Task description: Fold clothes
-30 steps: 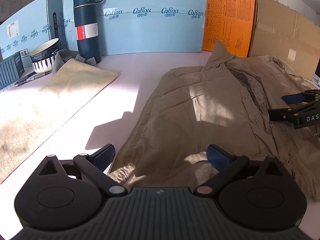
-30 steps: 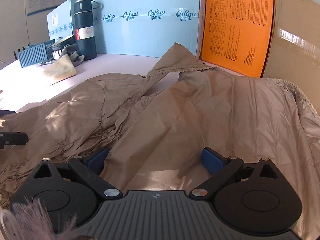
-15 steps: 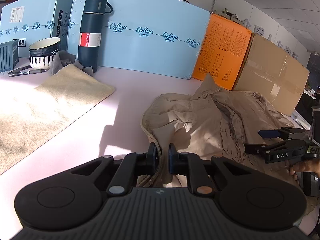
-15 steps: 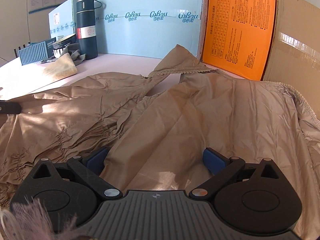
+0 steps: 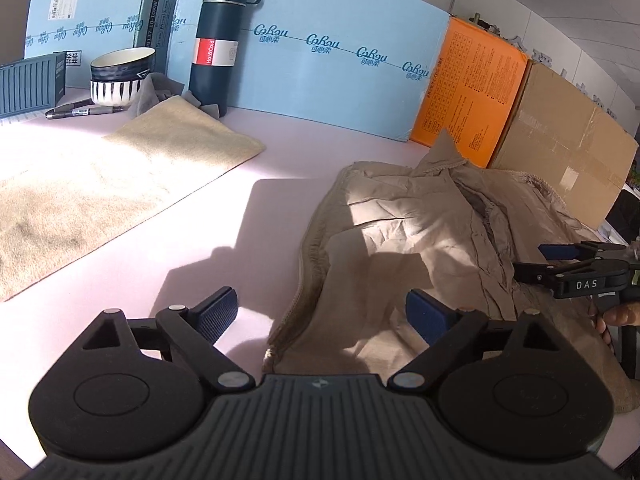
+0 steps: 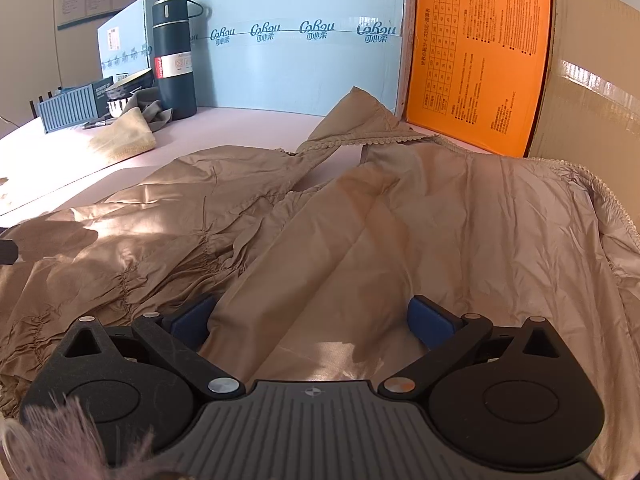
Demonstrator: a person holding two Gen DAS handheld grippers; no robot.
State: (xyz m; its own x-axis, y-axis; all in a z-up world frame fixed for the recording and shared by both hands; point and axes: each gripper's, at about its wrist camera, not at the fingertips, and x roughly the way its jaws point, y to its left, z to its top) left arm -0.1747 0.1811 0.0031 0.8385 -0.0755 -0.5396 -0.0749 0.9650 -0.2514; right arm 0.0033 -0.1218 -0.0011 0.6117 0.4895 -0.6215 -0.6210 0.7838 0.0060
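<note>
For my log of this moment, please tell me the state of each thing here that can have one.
left gripper: open, holding nothing
right gripper: open, over the garment
tan garment: crumpled, one edge folded over
flask: upright, capped
bowl: upright
beige towel: spread flat

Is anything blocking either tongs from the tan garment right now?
Nothing visible. The left tongs stand open over the tan garment edge; the right tongs are open with fabric between the fingers.

Open pink tabletop (image 5: 256, 216) between towel (image 5: 100, 184) at left and garment (image 5: 420, 240) at right; thermos (image 5: 218, 40) and boxes (image 5: 328, 60) blocking far edge.
</note>
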